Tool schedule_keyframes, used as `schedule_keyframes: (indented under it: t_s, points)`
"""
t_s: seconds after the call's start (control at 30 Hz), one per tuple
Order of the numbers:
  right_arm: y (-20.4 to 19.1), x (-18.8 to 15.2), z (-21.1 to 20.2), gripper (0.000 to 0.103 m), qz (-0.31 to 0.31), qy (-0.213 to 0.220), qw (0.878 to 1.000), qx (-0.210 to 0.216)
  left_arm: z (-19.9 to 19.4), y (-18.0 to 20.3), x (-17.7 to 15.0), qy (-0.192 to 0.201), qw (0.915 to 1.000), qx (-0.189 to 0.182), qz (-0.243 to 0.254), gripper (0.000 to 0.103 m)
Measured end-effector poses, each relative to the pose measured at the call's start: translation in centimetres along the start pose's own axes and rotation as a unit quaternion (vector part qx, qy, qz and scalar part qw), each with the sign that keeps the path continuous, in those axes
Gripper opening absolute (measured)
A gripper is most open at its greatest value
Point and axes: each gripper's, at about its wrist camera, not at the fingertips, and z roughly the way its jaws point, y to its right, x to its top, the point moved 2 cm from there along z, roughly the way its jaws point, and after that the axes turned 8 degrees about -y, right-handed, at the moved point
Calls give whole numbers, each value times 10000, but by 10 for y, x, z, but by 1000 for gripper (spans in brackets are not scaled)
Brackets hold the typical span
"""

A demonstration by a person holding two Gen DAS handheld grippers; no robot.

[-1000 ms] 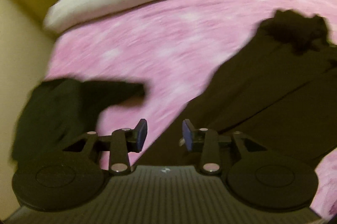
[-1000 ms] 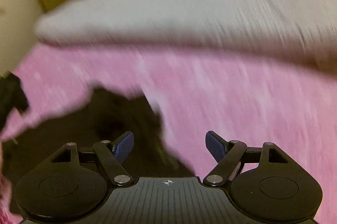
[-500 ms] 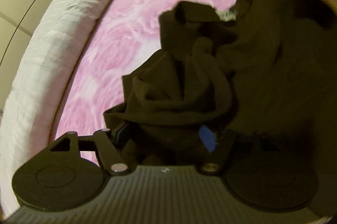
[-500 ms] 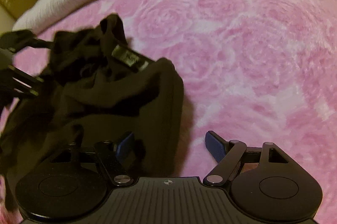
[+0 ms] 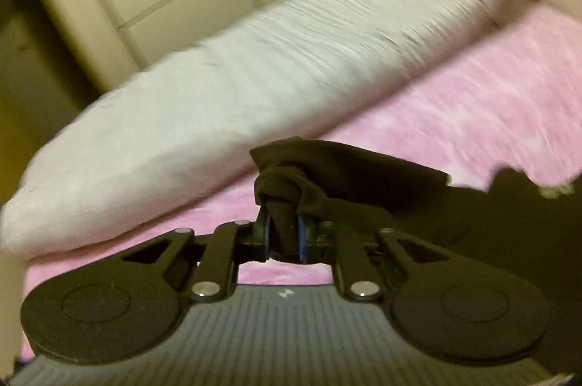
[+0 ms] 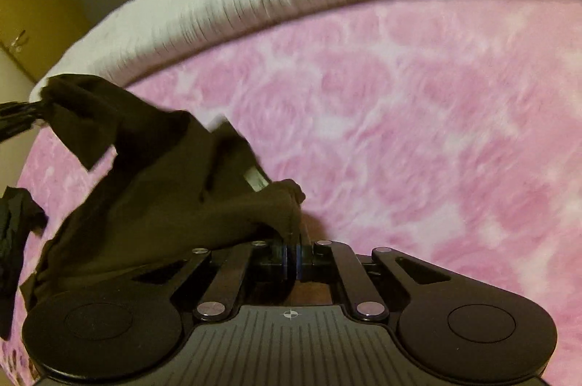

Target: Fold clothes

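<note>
Over the pink bed [image 6: 418, 117], the dark garment [image 6: 152, 189] hangs unfolded between 2 grippers. The left hand-held gripper [image 5: 284, 237] is closing, clamping bunched cloth; the right hand-held gripper [image 6: 291, 253] is clamped on an edge. Folding has barely begun. Half a second ago, both were apart and the garment lay crumpled.

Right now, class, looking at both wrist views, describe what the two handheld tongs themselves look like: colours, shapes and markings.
The left tongs and right tongs look alike: matte black linkage arms with silver rivet pins, ending in thin blue pads. Each has two large black rounded discs with a raised circle, flanking a dark grey ribbed body that carries a small white mark at its centre. No cables, sleeves or hands show.
</note>
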Motion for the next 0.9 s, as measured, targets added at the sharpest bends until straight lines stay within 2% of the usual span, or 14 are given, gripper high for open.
schedule_keyframes:
  t_s: [0.13,0.27,0.43,0.5,0.6,0.73,0.9]
  points:
    - [-14,3,-55,2,-369,390,9985,-125,-80,-40,-15,295,9959,591,-624,11]
    - [-11,3,-107,2,-584,676,9957,-248,-164,-69,-33,545,9824,1255,-1273,11]
    - [-10,-12,-191,2,-799,1167,9883,-574,-269,-88,-55,989,9706,1632,-1467,11]
    - [-19,-26,-229,2,-880,1473,9818,-819,-305,-94,-64,1259,9670,1610,-1523,11]
    - [-43,-57,-286,2,-885,1976,9685,-1231,-349,-109,-77,1696,9597,1528,-1642,11]
    - [-90,-101,-356,2,-902,2604,9435,-1840,-406,-138,-91,2247,9484,1372,-1766,11]
    - [-148,-123,-444,2,-1036,3354,9056,-2382,-456,-166,-73,2850,9310,1410,-1795,11]
